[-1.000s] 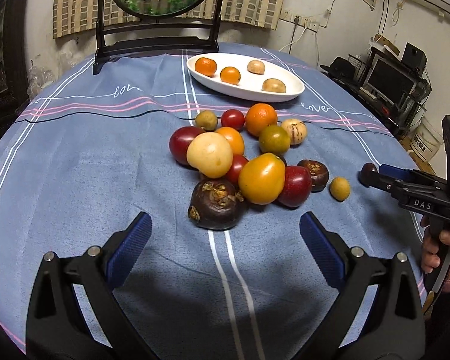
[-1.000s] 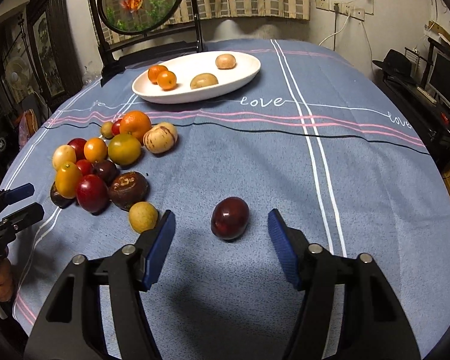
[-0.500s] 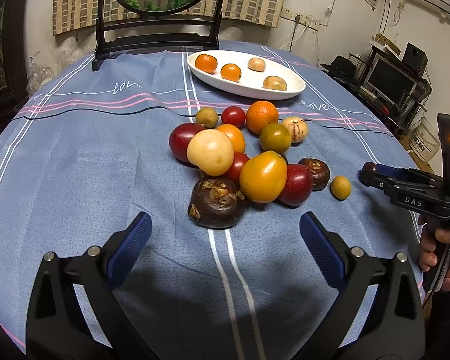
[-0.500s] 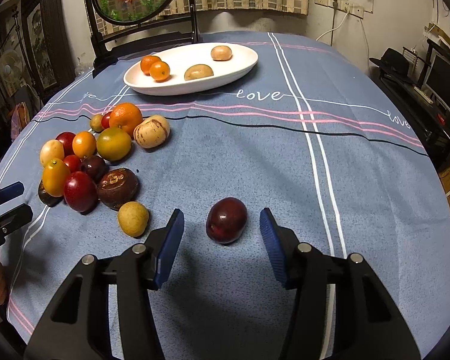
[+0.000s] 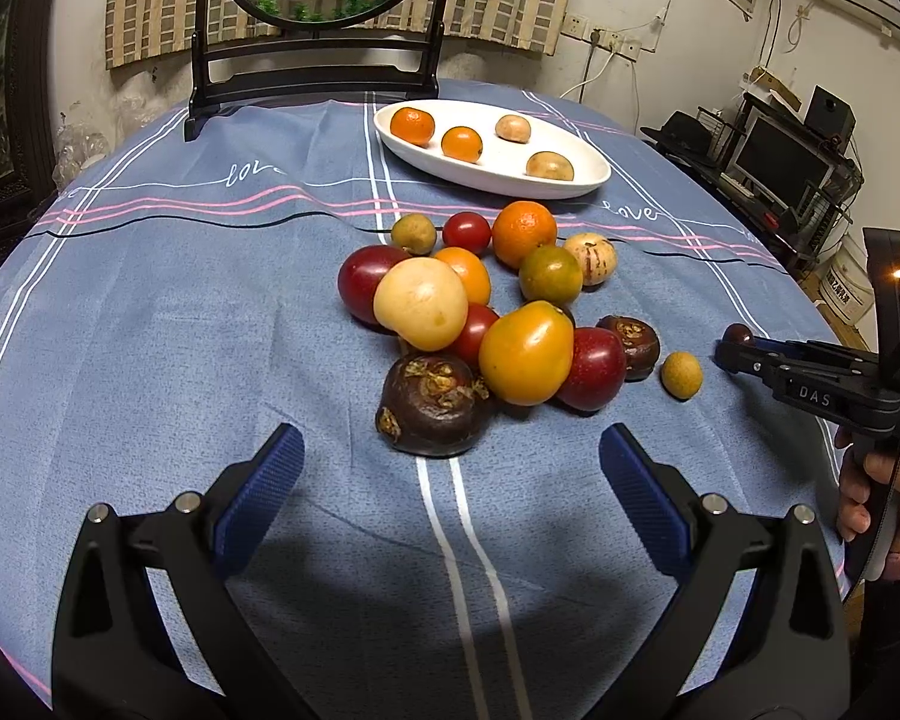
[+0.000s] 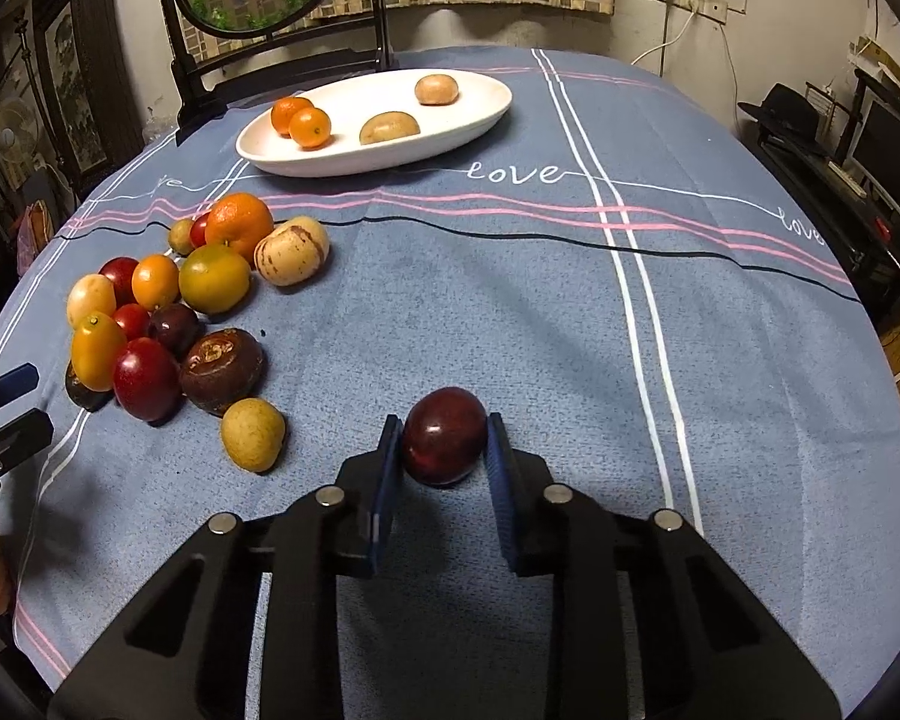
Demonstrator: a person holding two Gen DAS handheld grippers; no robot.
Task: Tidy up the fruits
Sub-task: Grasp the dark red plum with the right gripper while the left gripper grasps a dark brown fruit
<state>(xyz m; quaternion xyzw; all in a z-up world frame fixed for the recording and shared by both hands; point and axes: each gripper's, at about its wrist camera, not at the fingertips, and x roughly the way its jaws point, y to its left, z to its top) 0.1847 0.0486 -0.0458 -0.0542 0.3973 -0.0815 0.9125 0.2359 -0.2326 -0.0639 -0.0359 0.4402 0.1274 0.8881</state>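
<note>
Gripping a dark red fruit (image 6: 444,435), the right tool (image 6: 444,456) faces a white dish (image 6: 330,159) holding seemingly four fruits.

Bare cloth (image 6: 570,312) lies right of fruit pile (image 6: 168,324).

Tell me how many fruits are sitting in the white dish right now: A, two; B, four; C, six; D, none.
B: the white dish holds four fruits, two orange ones at one end and two pale brownish ones at the other, as both wrist views show.
</note>
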